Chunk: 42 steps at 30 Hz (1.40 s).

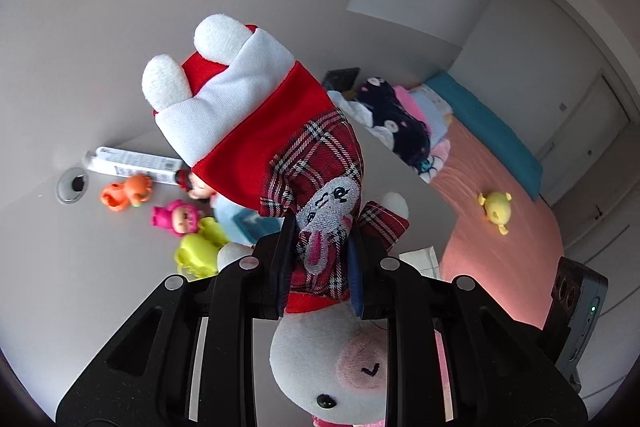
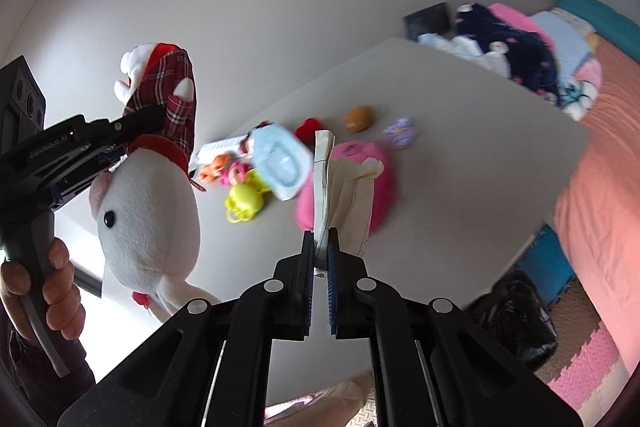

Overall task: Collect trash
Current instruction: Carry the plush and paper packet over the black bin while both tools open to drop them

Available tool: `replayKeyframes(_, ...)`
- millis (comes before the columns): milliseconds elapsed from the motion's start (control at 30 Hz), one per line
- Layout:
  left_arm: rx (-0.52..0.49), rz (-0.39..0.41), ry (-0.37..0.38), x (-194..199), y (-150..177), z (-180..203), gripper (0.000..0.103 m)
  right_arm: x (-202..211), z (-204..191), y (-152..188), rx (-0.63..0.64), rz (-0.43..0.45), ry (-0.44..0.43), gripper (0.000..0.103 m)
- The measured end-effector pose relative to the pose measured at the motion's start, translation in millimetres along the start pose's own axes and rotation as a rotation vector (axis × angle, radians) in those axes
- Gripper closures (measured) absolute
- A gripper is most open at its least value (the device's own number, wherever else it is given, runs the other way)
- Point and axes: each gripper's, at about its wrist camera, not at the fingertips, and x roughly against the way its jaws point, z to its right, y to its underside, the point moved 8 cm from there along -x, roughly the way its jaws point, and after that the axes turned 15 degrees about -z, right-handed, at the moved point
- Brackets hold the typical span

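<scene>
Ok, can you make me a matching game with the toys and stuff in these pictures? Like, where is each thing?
Things:
1. plush bunny
2. folded paper
3. yellow duck toy
4. orange toy figure

Places:
A. lying on the white table
B. pinched in the right gripper
C. lying on the orange bedspread
D. clamped in the left gripper, lifted above the table

Pairs: 1-D, 2-B, 3-C, 4-A
</scene>
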Motion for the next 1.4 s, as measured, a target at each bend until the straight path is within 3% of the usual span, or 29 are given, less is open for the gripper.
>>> replayKeyframes(267,-0.208,-0.105,0.102,-44,17,114,0.081,74,93,42,-0.164,0.082,0.092,0.096)
replayKeyframes(500,-0.351,-0.215,0.168,-85,44,187,0.080,111,155,83,-0.300,0.122,0.149,0.096)
replayKeyframes(767,-0.502,-0.332,0.187,-132,82,248,0.079,131,210,123,-0.455,0.149,0.169,0.096)
replayKeyframes(1000,-0.604,-0.471,0.156,-187,118,270,0.077,127,237,142,-0.524,0.129,0.159,0.096)
replayKeyframes(1033,-0.621,-0.492,0.145,-194,121,273,0.071,125,239,142,-0.527,0.120,0.158,0.093)
replayKeyframes(1067,-0.636,-0.507,0.112,-203,123,275,0.056,125,243,144,-0.541,0.121,0.174,0.084)
replayKeyframes(1100,-0.636,-0.499,0.073,-209,123,274,0.042,128,247,145,-0.558,0.130,0.197,0.049)
replayKeyframes(1133,-0.630,-0.470,0.030,-212,119,272,0.012,135,252,147,-0.585,0.162,0.232,0.018)
replayKeyframes(1167,-0.616,-0.431,0.003,-212,114,271,0.005,141,253,148,-0.597,0.197,0.254,0.015)
replayKeyframes(1200,-0.598,-0.398,-0.008,-210,107,267,0.005,148,254,150,-0.599,0.232,0.273,0.015)
replayKeyframes(1400,-0.545,-0.384,-0.003,-204,95,250,0.005,163,254,149,-0.594,0.285,0.297,0.015)
